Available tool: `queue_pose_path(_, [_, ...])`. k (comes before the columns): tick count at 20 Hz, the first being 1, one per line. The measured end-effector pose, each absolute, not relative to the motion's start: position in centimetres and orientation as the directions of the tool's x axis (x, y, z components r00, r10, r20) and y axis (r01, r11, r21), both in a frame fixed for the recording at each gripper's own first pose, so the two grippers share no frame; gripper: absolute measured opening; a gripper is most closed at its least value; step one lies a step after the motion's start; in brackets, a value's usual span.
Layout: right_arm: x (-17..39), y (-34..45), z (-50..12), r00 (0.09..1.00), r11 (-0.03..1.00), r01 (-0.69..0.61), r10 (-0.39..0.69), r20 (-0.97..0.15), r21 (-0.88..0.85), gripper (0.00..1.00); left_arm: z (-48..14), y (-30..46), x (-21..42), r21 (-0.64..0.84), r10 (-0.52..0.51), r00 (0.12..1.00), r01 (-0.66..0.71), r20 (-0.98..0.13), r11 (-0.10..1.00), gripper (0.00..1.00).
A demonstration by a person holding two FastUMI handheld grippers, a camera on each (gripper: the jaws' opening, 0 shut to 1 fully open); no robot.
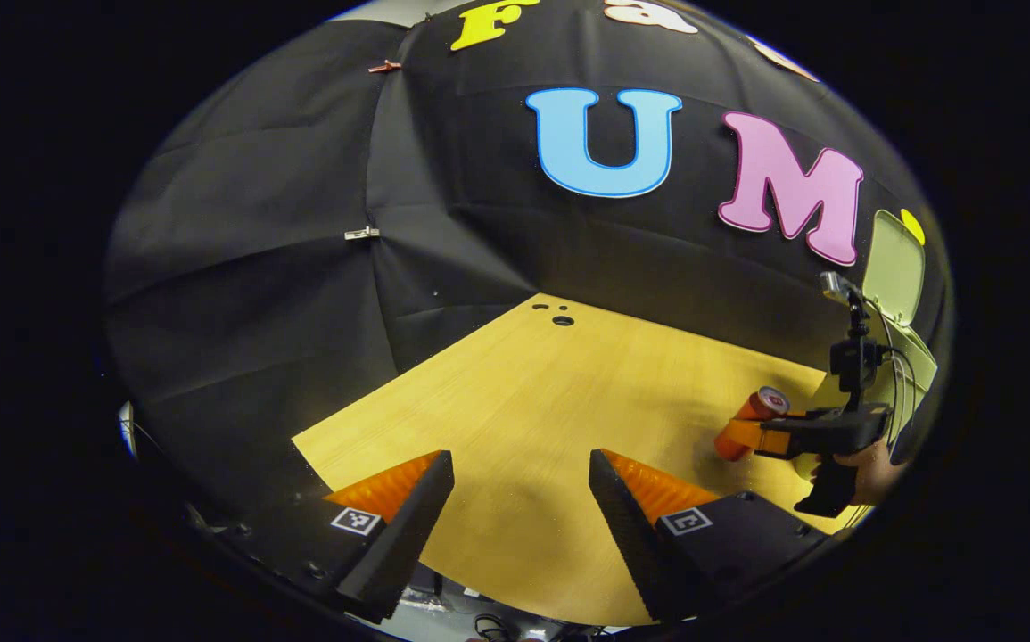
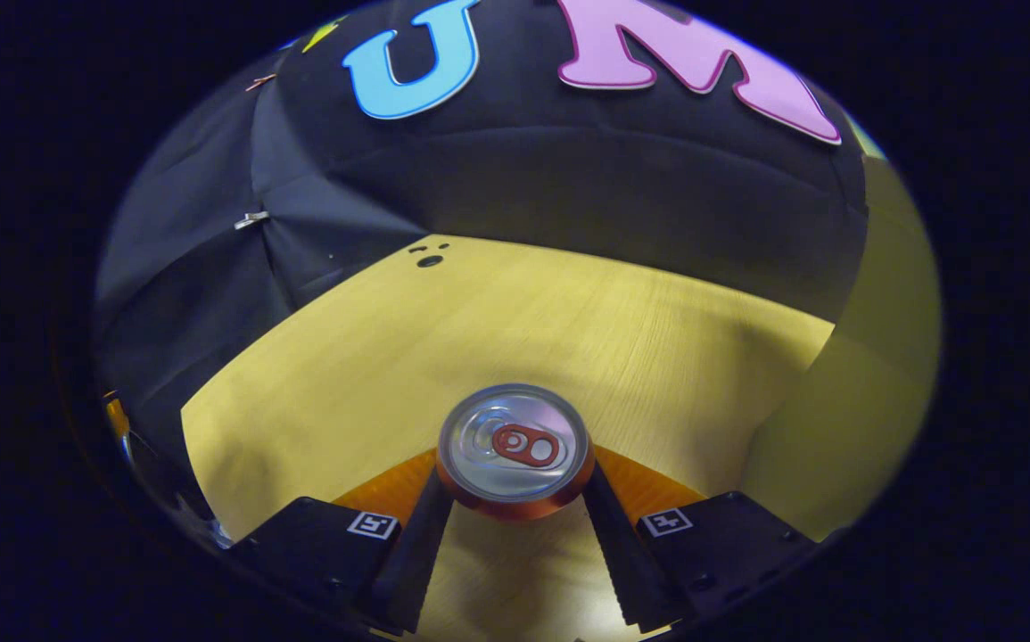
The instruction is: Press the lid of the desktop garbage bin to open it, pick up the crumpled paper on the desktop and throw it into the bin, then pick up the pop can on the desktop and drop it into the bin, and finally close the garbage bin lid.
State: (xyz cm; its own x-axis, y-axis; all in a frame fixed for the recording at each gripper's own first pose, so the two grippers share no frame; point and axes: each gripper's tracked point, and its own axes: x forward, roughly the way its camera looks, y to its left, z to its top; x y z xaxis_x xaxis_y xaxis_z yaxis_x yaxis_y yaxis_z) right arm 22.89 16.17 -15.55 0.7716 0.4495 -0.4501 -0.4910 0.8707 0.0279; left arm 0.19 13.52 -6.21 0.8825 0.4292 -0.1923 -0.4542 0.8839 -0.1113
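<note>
In the right gripper view a pop can (image 2: 515,450) with a silver top and red tab sits between both fingers of my right gripper (image 2: 515,517), which is shut on it. The pale green bin wall (image 2: 844,419) rises close on the right. In the left gripper view the same can (image 1: 749,421) hangs tilted above the wooden table (image 1: 523,401), held in the right gripper (image 1: 760,437) by a hand (image 1: 871,468). Behind them stands the bin (image 1: 911,379) with its lid (image 1: 894,267) raised. My left gripper (image 1: 522,517) is open over the table with nothing between its fingers.
The black cloth wall closes the table's back and left sides. Small holes (image 1: 562,319) mark the tabletop near the far corner. The table's near edge runs just under my left gripper's fingers.
</note>
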Motion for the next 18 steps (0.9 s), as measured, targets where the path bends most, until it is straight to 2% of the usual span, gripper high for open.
queue_pose_path(7, [19.9,15.9,-4.1,0.808,0.835,-0.551,0.531,-0.255,-0.008,0.83,-6.6,11.2,1.3,-0.077,0.347,0.918,-0.366,-0.190,0.927,0.98])
queue_pose_path(8, [19.5,15.7,-2.7,0.814,0.836,-0.549,0.533,-0.232,-0.007,0.79,-6.6,10.9,1.6,-0.079,0.335,0.923,-0.354,-0.192,0.932,0.98])
queue_pose_path(9, [19.3,15.5,-1.5,0.819,0.837,-0.547,0.534,-0.212,-0.006,0.83,-6.6,10.6,1.9,-0.082,0.322,0.927,-0.342,-0.190,0.936,0.98])
queue_pose_path(18, [18.1,9.7,9.7,0.887,0.887,-0.461,0.461,-0.004,-0.008,0.83,-5.0,8.5,4.6,-0.066,0.245,0.958,-0.257,-0.149,0.964,0.98])
